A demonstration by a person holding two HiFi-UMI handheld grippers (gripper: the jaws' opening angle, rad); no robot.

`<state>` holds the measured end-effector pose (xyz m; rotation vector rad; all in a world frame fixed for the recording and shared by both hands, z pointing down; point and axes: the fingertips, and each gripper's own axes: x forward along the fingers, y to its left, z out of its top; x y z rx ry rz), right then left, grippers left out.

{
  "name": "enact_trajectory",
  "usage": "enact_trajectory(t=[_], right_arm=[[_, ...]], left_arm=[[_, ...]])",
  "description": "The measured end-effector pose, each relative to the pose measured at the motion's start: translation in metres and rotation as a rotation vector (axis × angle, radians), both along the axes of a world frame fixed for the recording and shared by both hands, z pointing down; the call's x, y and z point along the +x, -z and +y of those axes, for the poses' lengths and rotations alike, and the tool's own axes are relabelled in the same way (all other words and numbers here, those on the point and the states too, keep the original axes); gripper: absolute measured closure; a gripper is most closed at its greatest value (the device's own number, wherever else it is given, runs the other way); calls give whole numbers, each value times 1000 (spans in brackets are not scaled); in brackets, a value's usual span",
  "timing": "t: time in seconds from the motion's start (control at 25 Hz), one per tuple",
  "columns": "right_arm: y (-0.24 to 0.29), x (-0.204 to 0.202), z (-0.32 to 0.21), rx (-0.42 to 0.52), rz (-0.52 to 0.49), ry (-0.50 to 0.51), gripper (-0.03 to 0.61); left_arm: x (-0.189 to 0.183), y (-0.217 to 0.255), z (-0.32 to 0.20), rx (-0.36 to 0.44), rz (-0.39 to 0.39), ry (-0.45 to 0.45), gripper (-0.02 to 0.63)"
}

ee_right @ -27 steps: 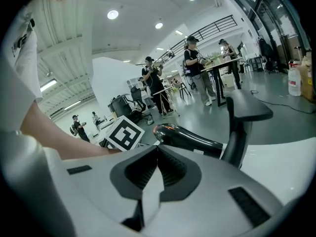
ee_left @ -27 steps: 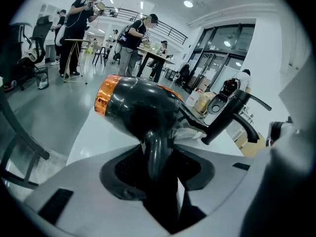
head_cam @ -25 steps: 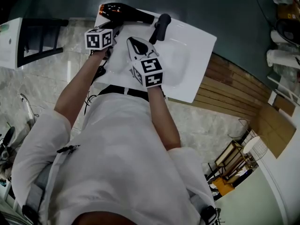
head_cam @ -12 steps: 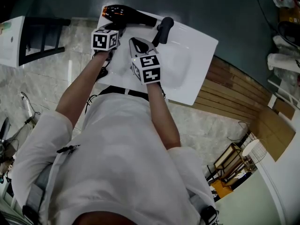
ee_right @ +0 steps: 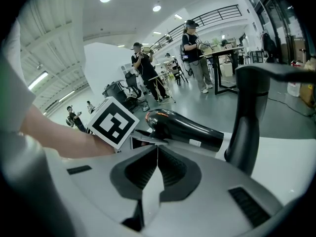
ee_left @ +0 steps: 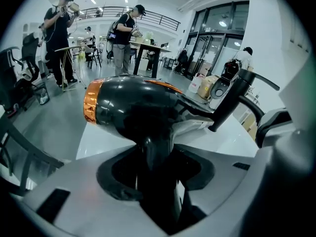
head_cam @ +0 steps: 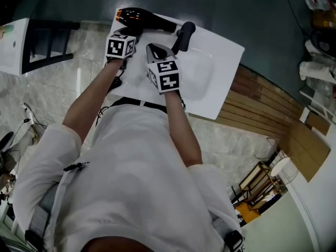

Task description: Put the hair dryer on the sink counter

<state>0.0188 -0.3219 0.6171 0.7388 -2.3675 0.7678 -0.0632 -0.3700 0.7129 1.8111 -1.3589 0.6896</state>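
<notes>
Nearest is the person's white shirt [head_cam: 136,177], with both bare forearms reaching away over the near edge of the white sink worktop [head_cam: 223,54]. The right claw [ee_right: 157,151] hovers over the worktop's left part, just left of the shallow basin [head_cam: 202,75]. Its two jaws are pressed together with nothing between them, and its marker cube [head_cam: 164,75] faces up. To its left and slightly farther off, the left claw [head_cam: 127,33] is closed around the black handle of the hair dryer [ee_left: 133,105], which fills the gap between its jaws. The handle points back towards the person. The hair dryer's black barrel lies across the far left corner of the worktop, with its orange-ringed end to the left and its nozzle to the right, towards the black faucet [head_cam: 182,34]. Whether the barrel rests on the white surface or hangs just above it cannot be told. The faucet stands upright at the far edge of the worktop, just right of the nozzle and just beyond the right claw. Past the worktop is a dark grey floor where several people stand at tables [ee_left: 148,51].
</notes>
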Motion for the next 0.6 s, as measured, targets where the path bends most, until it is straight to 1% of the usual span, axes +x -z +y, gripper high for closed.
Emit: enact_trajectory(t=[0.28, 0.6], right_arm=[[2, 2, 0, 0, 0, 4, 571], [2, 0, -1, 2, -4, 5, 571]], left_arm=[[2, 1, 2, -11, -15, -8, 439], [-4, 2, 1, -14, -11, 2, 408]])
